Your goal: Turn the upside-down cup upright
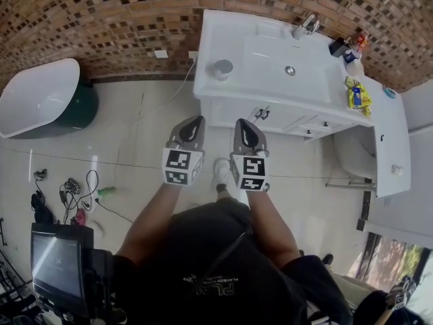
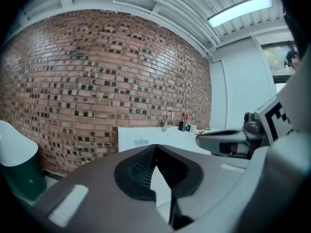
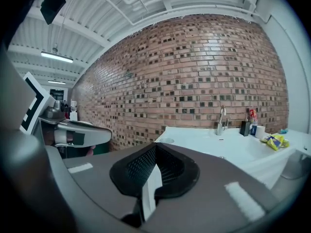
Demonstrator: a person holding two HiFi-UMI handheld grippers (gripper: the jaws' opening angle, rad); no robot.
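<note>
A small grey cup (image 1: 222,68) stands on the left end of the white vanity counter (image 1: 230,36), apparently with its flat base upward. It is small and far off in the left gripper view (image 2: 141,141) and in the right gripper view (image 3: 166,141). My left gripper (image 1: 196,119) and right gripper (image 1: 243,122) are held side by side over the floor, well short of the vanity and pointing toward it. Both have their jaws shut with nothing between them. Each gripper shows in the other's view, the right gripper (image 2: 228,142) and the left gripper (image 3: 77,132).
The sink basin (image 1: 289,63) has a faucet (image 1: 306,26). Bottles (image 1: 345,47) and a yellow packet (image 1: 356,95) lie at the counter's right. A white bathtub (image 1: 37,97) stands at the left by the brick wall. Cables (image 1: 74,195) and a monitor (image 1: 57,266) are on the floor.
</note>
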